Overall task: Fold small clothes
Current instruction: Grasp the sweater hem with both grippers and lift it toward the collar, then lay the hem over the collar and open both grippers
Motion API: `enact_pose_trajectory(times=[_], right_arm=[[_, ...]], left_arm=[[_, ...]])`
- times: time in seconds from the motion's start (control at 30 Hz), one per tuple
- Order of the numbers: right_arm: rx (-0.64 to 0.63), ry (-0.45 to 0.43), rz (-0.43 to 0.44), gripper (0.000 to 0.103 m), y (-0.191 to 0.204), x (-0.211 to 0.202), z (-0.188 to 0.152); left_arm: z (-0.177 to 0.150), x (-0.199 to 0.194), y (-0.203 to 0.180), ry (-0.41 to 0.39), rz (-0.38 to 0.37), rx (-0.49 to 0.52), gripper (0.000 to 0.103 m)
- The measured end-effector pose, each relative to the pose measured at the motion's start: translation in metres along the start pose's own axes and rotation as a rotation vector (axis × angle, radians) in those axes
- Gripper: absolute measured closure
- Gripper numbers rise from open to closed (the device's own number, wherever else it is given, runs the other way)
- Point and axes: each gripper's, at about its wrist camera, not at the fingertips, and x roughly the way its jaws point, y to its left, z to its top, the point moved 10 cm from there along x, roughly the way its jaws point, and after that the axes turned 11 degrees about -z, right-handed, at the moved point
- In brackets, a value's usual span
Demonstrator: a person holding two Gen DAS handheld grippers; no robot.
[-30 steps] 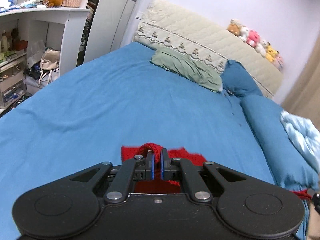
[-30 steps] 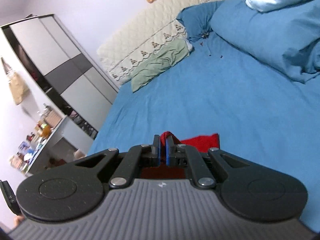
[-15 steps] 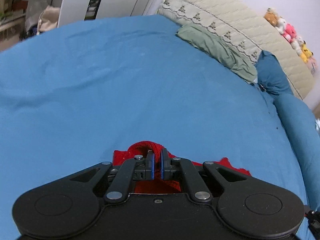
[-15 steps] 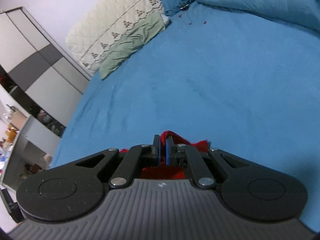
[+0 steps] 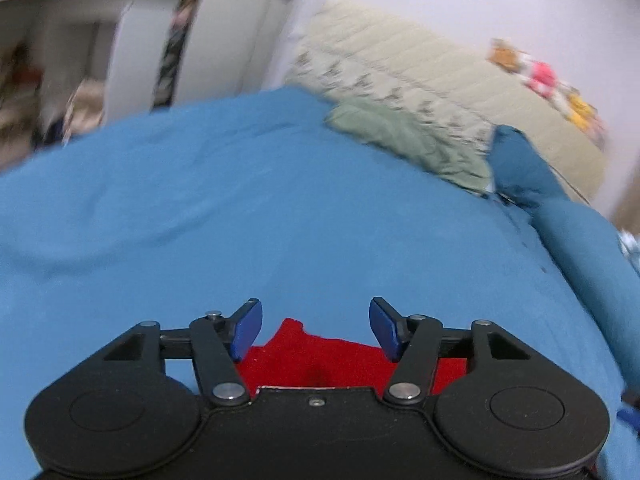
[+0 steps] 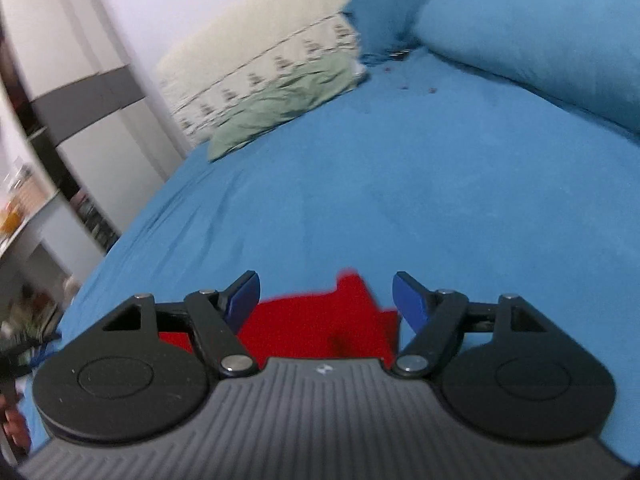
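Observation:
A small red garment (image 5: 320, 356) lies flat on the blue bed sheet (image 5: 240, 220), mostly hidden under my gripper bodies. My left gripper (image 5: 316, 328) is open above it, its blue pads (image 5: 246, 330) wide apart and empty. In the right wrist view the same red garment (image 6: 320, 324) lies between and below the pads of my right gripper (image 6: 326, 300), which is also open and empty. Both views are motion-blurred.
A green pillow (image 5: 408, 140) and a cream quilted headboard (image 5: 420, 80) are at the far end of the bed. A blue duvet roll (image 6: 540, 40) lies along the right side. A wardrobe (image 6: 80, 92) and white shelves (image 5: 52, 40) stand to the left.
Both grippers have opened and let go of the red garment, which now lies flat on the sheet. Both grippers have tilted up and pulled back slightly.

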Motion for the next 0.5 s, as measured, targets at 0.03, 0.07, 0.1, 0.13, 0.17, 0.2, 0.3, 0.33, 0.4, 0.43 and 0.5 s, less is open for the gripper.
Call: enact_pose_trajectory(times=[0.03, 0.07, 0.1, 0.13, 0.17, 0.2, 0.3, 0.33, 0.4, 0.43, 0.5], right_arm=[[-0.018, 0.016, 0.015, 0.014, 0.004, -0.001, -0.010], [-0.033, 0.032, 0.021, 0.014, 0.007, 0.000, -0.018], [-0.054, 0.049, 0.020, 0.014, 0.010, 0.003, -0.029], [-0.077, 0.065, 0.012, 0.014, 0.013, 0.007, -0.038], [-0.099, 0.082, -0.003, 0.014, 0.015, 0.015, -0.045], [-0.109, 0.094, -0.012, 0.014, 0.015, 0.019, -0.053], [-0.120, 0.124, -0.045, 0.014, 0.012, 0.034, -0.066], [-0.125, 0.124, -0.054, 0.014, 0.011, 0.037, -0.068], [-0.133, 0.120, -0.071, 0.014, 0.006, 0.040, -0.071], [-0.132, 0.121, -0.072, 0.014, 0.005, 0.041, -0.072], [-0.129, 0.124, -0.073, 0.014, 0.005, 0.042, -0.073]], left_arm=[[-0.005, -0.001, -0.009, 0.019, -0.018, 0.040, 0.034], [-0.012, 0.000, -0.015, 0.048, -0.037, 0.067, 0.034], [-0.023, 0.005, -0.020, 0.085, -0.049, 0.082, 0.034], [-0.033, 0.010, -0.021, 0.113, -0.048, 0.092, 0.034], [-0.041, 0.014, -0.020, 0.133, -0.035, 0.099, 0.034], [-0.050, 0.019, -0.016, 0.155, -0.014, 0.101, 0.034], [-0.073, 0.031, -0.005, 0.208, 0.018, 0.112, 0.034], [-0.078, 0.034, -0.001, 0.226, 0.021, 0.112, 0.034], [-0.085, 0.036, 0.002, 0.238, 0.026, 0.124, 0.034], [-0.085, 0.036, 0.001, 0.242, 0.031, 0.136, 0.034], [-0.086, 0.035, 0.001, 0.248, 0.043, 0.149, 0.033]])
